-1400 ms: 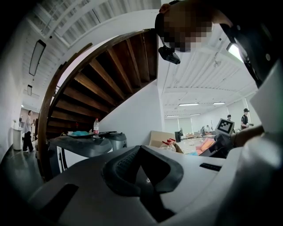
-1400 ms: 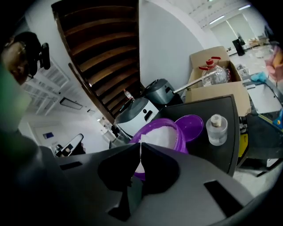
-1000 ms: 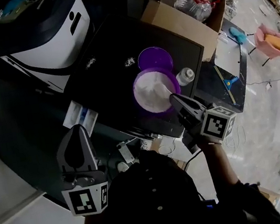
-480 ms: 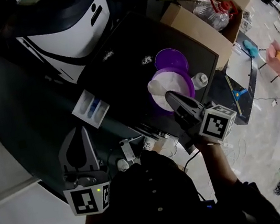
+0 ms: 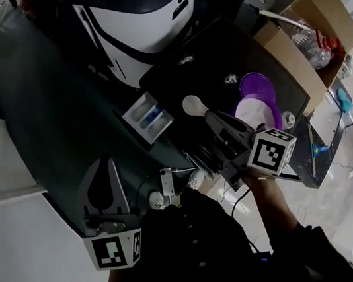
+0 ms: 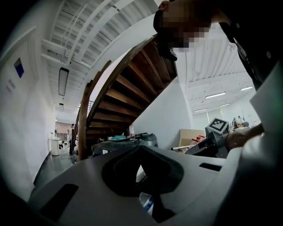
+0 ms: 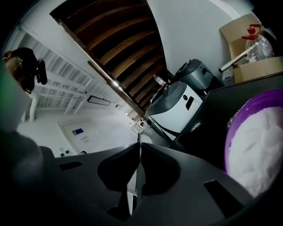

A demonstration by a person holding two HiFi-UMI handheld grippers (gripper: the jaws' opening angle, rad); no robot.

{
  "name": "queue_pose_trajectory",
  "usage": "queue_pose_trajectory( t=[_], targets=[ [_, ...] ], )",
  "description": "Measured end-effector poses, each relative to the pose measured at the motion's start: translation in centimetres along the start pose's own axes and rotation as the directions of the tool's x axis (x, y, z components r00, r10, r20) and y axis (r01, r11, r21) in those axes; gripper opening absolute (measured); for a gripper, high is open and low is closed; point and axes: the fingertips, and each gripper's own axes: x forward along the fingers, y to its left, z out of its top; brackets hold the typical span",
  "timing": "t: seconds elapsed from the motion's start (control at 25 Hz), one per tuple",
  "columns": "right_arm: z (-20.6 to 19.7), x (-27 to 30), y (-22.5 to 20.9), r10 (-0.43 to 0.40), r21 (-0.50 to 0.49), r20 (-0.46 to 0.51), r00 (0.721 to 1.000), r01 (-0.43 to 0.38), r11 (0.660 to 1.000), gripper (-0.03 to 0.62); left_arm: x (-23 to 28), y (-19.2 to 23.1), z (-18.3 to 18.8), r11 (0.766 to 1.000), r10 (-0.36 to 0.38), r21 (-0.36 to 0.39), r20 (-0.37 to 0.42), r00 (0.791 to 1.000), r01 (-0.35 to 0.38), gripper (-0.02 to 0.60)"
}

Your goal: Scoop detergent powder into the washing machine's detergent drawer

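The right gripper (image 5: 210, 118) was pinched shut on the thin handle of the white plastic scoop (image 5: 192, 105). The scoop's round bowl was held clear of the purple plastic tub of white powder (image 7: 234, 121). The white detergent drawer with its blue compartment (image 5: 148, 117) lay just beside the scoop's bowl, to its left in the head view, and the handle's long axis was aimed roughly towards it. The left gripper (image 5: 103, 161) was seen pressed together on nothing, farther from the drawer, so the tipping was judged to fall to the right hand
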Motion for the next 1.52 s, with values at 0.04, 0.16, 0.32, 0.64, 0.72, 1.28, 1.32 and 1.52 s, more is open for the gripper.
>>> queue_pose_trajectory(
  t=[0.04, 0.16, 0.32, 0.64, 0.72, 1.28, 1.32, 1.52],
  targets=[
    [-0.3, 0.8, 0.4, 0.009, -0.006, -0.014, 1.0, -0.009, 1.0, 0.034, -0.5, 0.6, -0.1, 1.0, 0.016, -0.002, -0.003, 1.0, -0.016, 0.015],
    [-1.2, 2.6, 1.3, 0.018, -0.022, -0.043, 0.999, -0.019, 1.0, 0.034, -1.6, 1.8, -0.4, 0.999, 0.045, -0.008, -0.009, 0.999, -0.045, 0.015],
    [-2.8, 4.8, 1.0, -0.001, -0.065, -0.098, 0.995, -0.005, 0.998, 0.034, -2.2, 2.4, -1.2, 0.997, 0.065, -0.032, -0.023, 0.998, -0.065, 0.015],
    [-7.4, 9.1, -2.8, -0.1, -0.106, -0.178, 0.979, 0.082, 0.991, 0.034, -1.0, 1.3, -4.8, 0.993, 0.02, -0.11, -0.118, 0.993, -0.033, 0.015],
    [-9.0, 10.0, -4.1, -0.123, -0.101, -0.198, 0.972, 0.105, 0.989, 0.034, -0.9, 1.2, -6.1, 0.992, 0.012, -0.122, -0.145, 0.989, -0.03, 0.015],
    [-16.6, 13.6, -10.0, -0.316, -0.463, -0.244, 0.917, 0.176, 0.869, 0.034, -1.8, 1.6, -10.5, 0.988, 0.019, -0.146, -0.239, 0.971, -0.056, 0.015],
    [-16.9, 13.8, -9.8, -0.325, -0.511, -0.241, 0.914, 0.166, 0.844, 0.034, -1.9, 1.6, -10.8, 0.987, 0.017, -0.148, -0.245, 0.969, -0.055, 0.015],
    [-18.8, 14.6, -9.1, -0.38, -0.819, -0.182, 0.907, 0.074, 0.568, 0.034, -2.1, 1.6, -12.3, 0.986, 0.012, -0.154, -0.273, 0.962, -0.056, 0.015]
  ],
)
